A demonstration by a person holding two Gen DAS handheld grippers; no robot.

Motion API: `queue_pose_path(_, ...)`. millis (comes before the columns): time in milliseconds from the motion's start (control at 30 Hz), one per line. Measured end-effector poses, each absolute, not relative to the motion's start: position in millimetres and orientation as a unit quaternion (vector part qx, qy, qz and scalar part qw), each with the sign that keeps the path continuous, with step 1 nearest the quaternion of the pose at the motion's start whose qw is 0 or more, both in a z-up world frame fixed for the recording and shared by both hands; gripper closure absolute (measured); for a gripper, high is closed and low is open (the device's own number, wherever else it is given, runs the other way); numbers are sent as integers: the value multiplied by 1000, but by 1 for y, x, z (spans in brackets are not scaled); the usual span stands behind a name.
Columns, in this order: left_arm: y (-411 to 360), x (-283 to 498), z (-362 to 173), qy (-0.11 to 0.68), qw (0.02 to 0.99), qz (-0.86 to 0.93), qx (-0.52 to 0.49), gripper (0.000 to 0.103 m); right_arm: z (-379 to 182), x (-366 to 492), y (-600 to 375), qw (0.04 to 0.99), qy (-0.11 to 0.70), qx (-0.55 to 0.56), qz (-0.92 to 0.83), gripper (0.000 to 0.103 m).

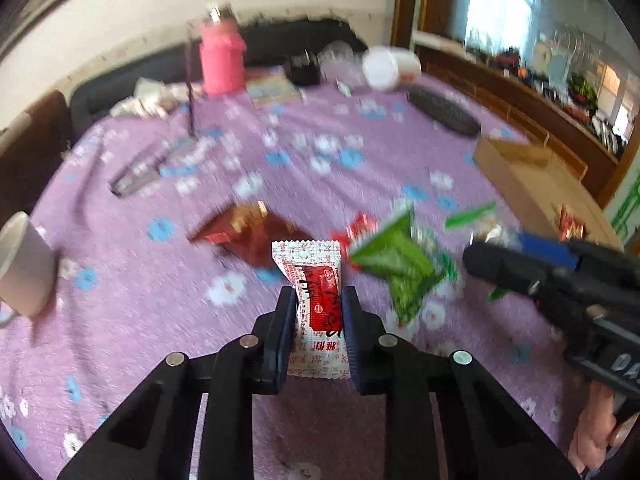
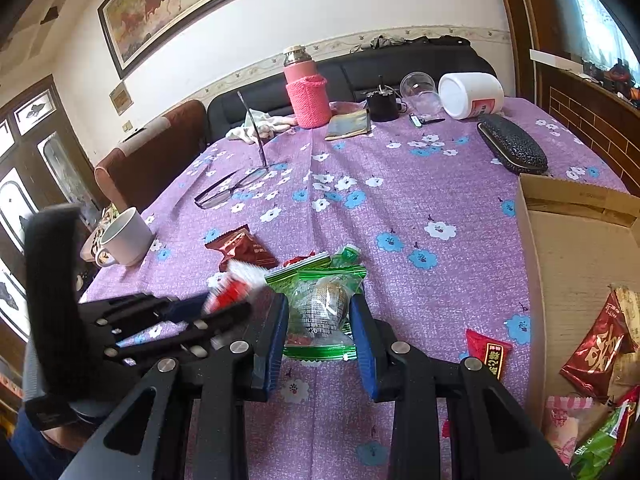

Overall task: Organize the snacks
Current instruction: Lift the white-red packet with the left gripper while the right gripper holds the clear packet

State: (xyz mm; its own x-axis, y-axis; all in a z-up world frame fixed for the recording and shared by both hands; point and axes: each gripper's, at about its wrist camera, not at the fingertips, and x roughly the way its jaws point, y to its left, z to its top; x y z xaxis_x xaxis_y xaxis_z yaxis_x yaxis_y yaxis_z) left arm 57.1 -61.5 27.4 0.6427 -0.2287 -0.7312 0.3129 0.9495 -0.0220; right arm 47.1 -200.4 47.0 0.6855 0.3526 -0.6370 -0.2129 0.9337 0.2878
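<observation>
My left gripper [image 1: 318, 304] is shut on a white and red snack packet [image 1: 316, 300] and holds it above the purple tablecloth; it shows blurred in the right wrist view [image 2: 234, 290]. My right gripper [image 2: 320, 312] is shut on a clear green-edged snack packet [image 2: 322, 304] over the cloth. Loose snacks lie ahead: a dark red packet [image 2: 240, 250], a green packet [image 1: 400, 264] and a small red packet [image 2: 488, 354]. A cardboard box [image 2: 576, 248] at the right holds several snack packets [image 2: 596, 350].
A white mug [image 2: 124, 236] stands at the left edge. Glasses [image 2: 230, 190], a pink bottle [image 2: 306, 92], a black glasses case [image 2: 514, 146], a white tub [image 2: 470, 94] and a plastic cup [image 2: 418, 90] sit farther back. A sofa is behind the table.
</observation>
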Motion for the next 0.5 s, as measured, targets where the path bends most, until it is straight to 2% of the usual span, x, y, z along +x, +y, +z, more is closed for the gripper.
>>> queue_pose_path(167, -46, 49, 50, 331, 936, -118, 24, 81, 48, 46, -200, 916, 361, 89, 149, 69)
queue_pose_path(500, -48, 47, 53, 319, 943, -92, 35, 80, 53, 42, -198, 927, 340, 70, 142, 69)
